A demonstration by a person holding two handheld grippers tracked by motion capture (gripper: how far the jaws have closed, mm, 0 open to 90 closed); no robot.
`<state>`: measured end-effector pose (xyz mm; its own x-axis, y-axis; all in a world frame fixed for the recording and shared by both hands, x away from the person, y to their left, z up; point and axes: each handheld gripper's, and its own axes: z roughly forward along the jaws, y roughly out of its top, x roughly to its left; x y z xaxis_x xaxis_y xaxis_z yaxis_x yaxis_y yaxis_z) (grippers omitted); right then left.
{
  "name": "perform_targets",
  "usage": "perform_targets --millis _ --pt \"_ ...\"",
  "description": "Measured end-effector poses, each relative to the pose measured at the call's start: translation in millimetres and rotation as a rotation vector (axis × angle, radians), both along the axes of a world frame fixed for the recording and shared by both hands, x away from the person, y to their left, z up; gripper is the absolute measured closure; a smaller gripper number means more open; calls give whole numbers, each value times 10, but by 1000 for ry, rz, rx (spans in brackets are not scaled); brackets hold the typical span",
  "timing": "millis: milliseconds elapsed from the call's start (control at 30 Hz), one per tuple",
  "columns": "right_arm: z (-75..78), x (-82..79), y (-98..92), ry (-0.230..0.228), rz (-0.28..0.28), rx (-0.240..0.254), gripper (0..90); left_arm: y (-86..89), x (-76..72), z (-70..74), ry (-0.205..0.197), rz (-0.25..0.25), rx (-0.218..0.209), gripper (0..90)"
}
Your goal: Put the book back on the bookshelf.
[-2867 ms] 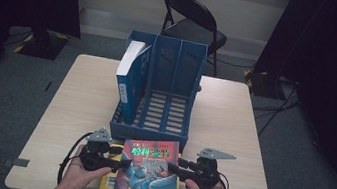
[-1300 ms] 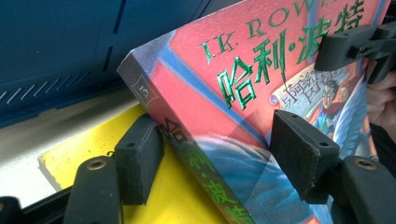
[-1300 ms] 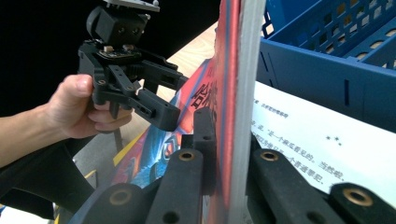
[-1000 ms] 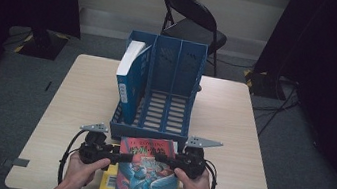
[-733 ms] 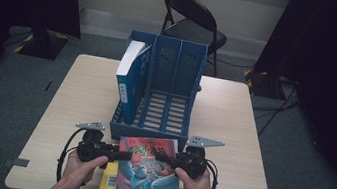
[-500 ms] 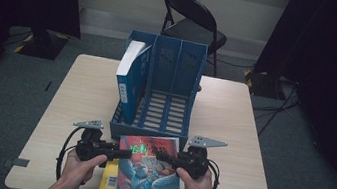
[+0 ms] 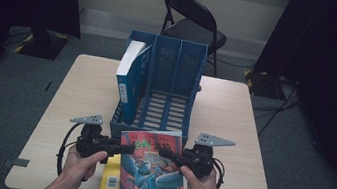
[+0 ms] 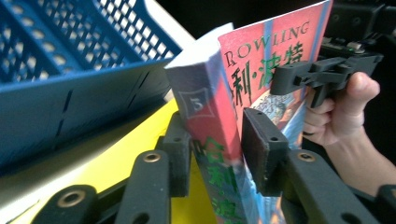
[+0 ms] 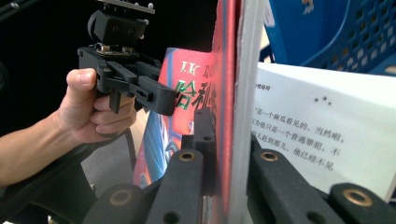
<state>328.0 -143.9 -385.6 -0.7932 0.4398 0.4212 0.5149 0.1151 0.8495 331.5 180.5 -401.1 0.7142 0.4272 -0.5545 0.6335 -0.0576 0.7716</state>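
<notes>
A colourful paperback book (image 7: 152, 173) with a red top band is held tilted up over the table's front edge. On the book's left edge, by the spine (image 8: 205, 116), my left gripper (image 7: 116, 143) (image 8: 215, 149) is shut. My right gripper (image 7: 172, 155) (image 9: 229, 154) is shut on the right edge, pinching the cover and some pages. A white printed page (image 9: 322, 126) fans open beyond it. Each gripper view also shows the other hand and its gripper. A yellow book (image 7: 111, 179) lies flat under the held one.
A blue slotted file rack (image 7: 170, 100) stands mid-table just beyond the book, with a blue book (image 7: 131, 76) upright in its left compartment. A folding chair (image 7: 192, 22) stands behind the table (image 7: 233, 119). Bare tabletop lies on both sides of the rack.
Both grippers have moved inward from beside the book onto its side edges. The book's top edge has risen slightly toward the rack.
</notes>
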Motion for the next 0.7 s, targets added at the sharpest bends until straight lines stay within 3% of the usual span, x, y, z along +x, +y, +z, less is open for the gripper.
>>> perform_targets --millis 267,433,700 --pt "115 -31 42 -27 7 0 855 -135 -12 95 -26 0 6 673" --pt "133 -72 23 -26 8 16 855 -124 -26 124 2 -18 -40 703" --pt "307 -165 23 -66 14 57 855 -87 -89 377 -57 -18 -56 731"
